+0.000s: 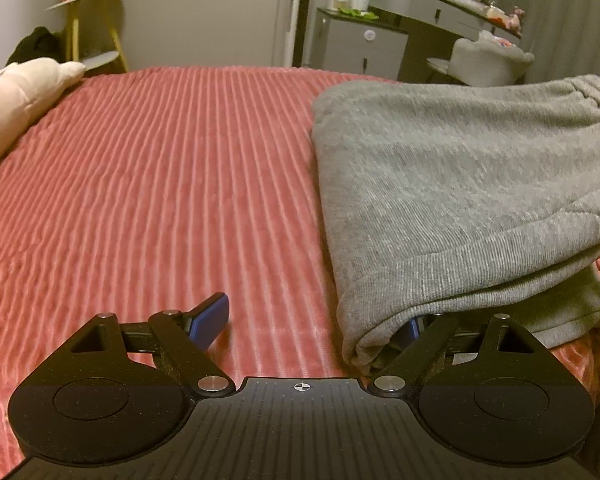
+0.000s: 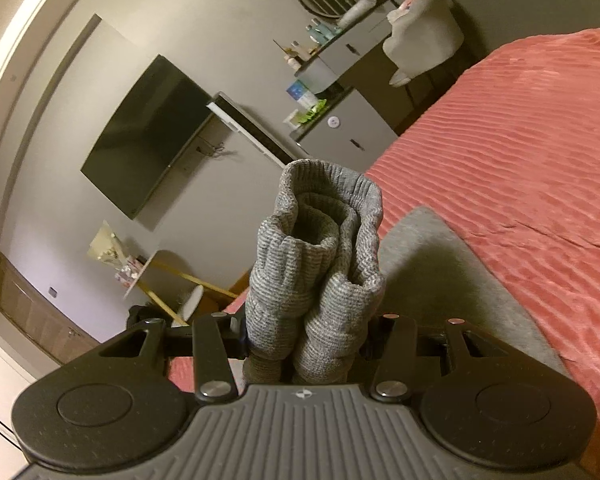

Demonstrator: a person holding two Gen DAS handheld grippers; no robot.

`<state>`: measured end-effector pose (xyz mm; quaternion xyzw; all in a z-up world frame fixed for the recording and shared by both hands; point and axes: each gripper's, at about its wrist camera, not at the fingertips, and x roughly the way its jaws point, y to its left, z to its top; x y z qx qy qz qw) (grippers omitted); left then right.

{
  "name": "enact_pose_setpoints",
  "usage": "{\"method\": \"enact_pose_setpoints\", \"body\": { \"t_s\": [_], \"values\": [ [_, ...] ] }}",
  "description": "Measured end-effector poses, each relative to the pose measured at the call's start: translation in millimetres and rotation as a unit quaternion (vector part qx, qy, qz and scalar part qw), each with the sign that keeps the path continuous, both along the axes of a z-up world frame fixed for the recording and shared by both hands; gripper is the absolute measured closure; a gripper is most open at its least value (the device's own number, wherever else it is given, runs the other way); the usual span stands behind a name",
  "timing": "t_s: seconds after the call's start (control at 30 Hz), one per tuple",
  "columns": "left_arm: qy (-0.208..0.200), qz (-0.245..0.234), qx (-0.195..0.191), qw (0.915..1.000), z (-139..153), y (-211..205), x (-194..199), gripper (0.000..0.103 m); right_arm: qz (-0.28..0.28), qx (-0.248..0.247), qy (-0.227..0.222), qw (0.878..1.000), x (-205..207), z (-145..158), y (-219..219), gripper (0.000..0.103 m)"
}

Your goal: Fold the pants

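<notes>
Grey knit pants lie folded on the right half of a red ribbed bedspread. My left gripper is low at the near edge of the pile and stands open wide. Its left blue pad is bare over the bedspread, and its right finger is tucked under the near fold of the pants. In the right wrist view my right gripper is shut on the bunched ribbed cuffs, which stand up between its mostly hidden fingers. More grey cloth trails below on the bedspread.
A pale pillow lies at the bed's left edge. Beyond the bed are a yellow-legged side table, a grey dresser with bottles and a pale chair. A dark TV hangs on the wall.
</notes>
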<state>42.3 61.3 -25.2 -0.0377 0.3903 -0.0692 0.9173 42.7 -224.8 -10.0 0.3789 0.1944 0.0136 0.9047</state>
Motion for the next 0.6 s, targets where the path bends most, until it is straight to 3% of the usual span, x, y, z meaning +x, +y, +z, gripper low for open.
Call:
{"method": "enact_pose_setpoints", "body": {
  "t_s": [0.6],
  "values": [
    [0.006,0.008,-0.009,0.9999,-0.1,4.0,2.0,0.014,-0.007,-0.01,0.066,0.998,-0.4,-38.4,-11.4,0.057]
  ]
}}
